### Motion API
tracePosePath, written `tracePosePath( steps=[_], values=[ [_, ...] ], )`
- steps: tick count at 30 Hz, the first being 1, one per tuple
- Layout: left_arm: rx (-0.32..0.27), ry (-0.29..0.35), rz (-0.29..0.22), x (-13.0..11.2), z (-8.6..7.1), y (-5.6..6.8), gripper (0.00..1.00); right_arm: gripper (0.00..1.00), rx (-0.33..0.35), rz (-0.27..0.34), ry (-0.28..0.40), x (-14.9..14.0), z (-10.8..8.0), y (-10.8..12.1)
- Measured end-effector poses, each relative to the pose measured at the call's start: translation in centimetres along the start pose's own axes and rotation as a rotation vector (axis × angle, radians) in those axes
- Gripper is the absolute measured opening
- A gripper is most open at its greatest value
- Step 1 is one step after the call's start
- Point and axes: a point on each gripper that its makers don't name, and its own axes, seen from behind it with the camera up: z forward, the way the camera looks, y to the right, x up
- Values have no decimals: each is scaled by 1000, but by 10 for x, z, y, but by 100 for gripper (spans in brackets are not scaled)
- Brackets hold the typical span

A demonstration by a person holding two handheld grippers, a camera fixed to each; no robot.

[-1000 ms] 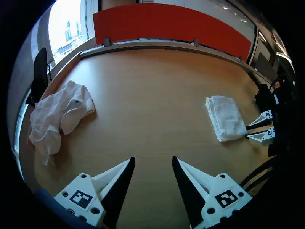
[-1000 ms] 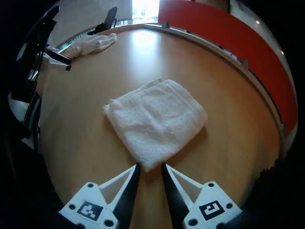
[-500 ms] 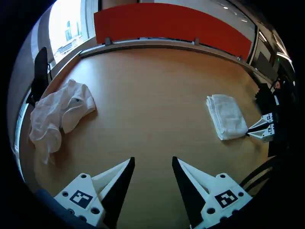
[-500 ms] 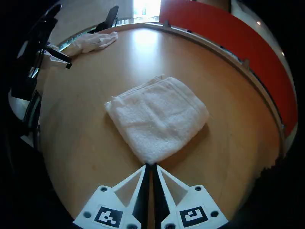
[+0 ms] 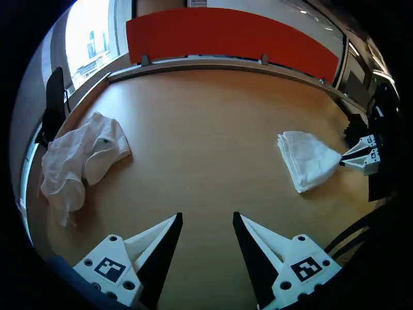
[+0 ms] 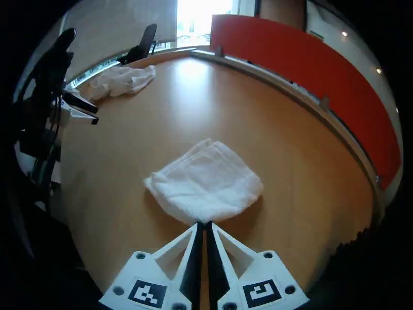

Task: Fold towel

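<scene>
While the right gripper (image 6: 206, 226) pinches the near corner of the folded white towel (image 6: 206, 183) between pressed-together jaws, holding it off the wooden table (image 6: 294, 155), the rest of the towel lies flat short of the red partition (image 6: 310, 67). The left gripper (image 5: 206, 219) hangs farther from that partition, jaws spread, and a crumpled white cloth (image 5: 82, 155) lies nearer the partition's left end.

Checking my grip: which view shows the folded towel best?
Right gripper view: the folded towel sits close and central, its near corner pinched in the shut jaws of the right gripper. The left gripper view shows it small and far off to the right.
</scene>
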Motion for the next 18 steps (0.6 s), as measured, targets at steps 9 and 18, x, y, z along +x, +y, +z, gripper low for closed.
tracePosePath(
  steps=[9, 18],
  values=[
    [-4, 25, 0, 10, -5, 3, 71, 4, -11, -6, 98, 63, -24, 16],
    [-12, 47, 1, 21, -8, 8, 71, 4, -17, -6, 165, 104, -54, 29]
  ],
)
